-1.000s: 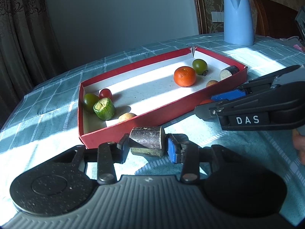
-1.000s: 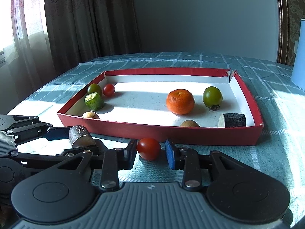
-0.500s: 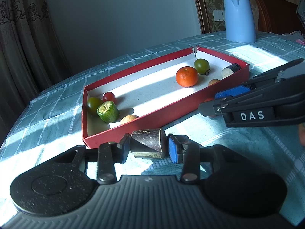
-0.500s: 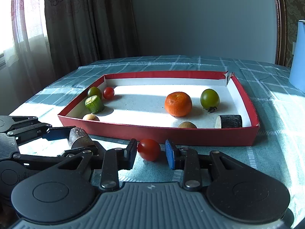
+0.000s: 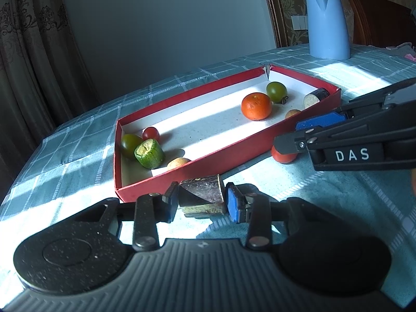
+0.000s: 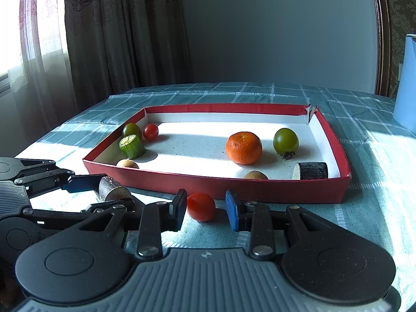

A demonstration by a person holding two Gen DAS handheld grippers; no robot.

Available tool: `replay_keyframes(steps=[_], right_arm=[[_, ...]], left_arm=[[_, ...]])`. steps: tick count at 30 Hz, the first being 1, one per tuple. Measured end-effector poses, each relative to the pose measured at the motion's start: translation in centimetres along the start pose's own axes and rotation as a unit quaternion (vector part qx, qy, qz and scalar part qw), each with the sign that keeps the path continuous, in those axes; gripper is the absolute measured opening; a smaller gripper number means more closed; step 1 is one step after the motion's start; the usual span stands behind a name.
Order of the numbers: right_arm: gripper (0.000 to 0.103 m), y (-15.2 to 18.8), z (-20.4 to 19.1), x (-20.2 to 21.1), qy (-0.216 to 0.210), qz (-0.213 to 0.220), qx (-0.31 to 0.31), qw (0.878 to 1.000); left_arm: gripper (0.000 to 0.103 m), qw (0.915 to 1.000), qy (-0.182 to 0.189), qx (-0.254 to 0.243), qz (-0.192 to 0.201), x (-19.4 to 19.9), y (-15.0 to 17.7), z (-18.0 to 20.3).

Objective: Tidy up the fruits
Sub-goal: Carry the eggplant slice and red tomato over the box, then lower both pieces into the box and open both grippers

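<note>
While the left gripper (image 5: 200, 202) clamps a dark cylinder (image 5: 201, 197) before the red tray (image 5: 234, 147), the right gripper (image 6: 205, 206), lettered "DAS", brackets unclenched a red tomato (image 6: 200, 206).

kettle (image 6: 407, 83) cropped at right edge; red tomato (image 5: 283, 156) half behind right claw (image 5: 299, 135)

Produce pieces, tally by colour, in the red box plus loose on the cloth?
Red: 2, one in the box, one between the right gripper's fingers
Green: 3
Orange: 1
Tan: 2
Dark cut cylinders: 2, one in the box, one in the left gripper
Total: 10
</note>
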State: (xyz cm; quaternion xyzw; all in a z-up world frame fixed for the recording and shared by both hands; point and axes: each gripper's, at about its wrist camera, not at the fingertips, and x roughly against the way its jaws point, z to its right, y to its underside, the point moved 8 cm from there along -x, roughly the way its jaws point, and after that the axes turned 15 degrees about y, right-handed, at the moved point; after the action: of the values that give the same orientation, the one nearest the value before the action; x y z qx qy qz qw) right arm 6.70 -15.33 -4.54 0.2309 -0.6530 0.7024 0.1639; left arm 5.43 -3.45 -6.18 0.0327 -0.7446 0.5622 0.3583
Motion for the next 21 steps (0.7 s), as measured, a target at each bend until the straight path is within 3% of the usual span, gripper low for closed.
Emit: replay_keyframes(steps=[12, 21], right_arm=[[0.032, -2.2, 0.8, 1.3, 0.005, 0.046, -0.013, 0.999], [0.032, -4.8, 0.3, -2.5, 0.026, 0.033, 0.010, 0.999]], left_arm=[[0.033, 0.9982, 0.036, 0.009, 0.047, 1.9, -2.4, 0.7], [0.032, 0.9971, -0.014, 0.062, 0.043, -1.7, -6.1, -3.6]])
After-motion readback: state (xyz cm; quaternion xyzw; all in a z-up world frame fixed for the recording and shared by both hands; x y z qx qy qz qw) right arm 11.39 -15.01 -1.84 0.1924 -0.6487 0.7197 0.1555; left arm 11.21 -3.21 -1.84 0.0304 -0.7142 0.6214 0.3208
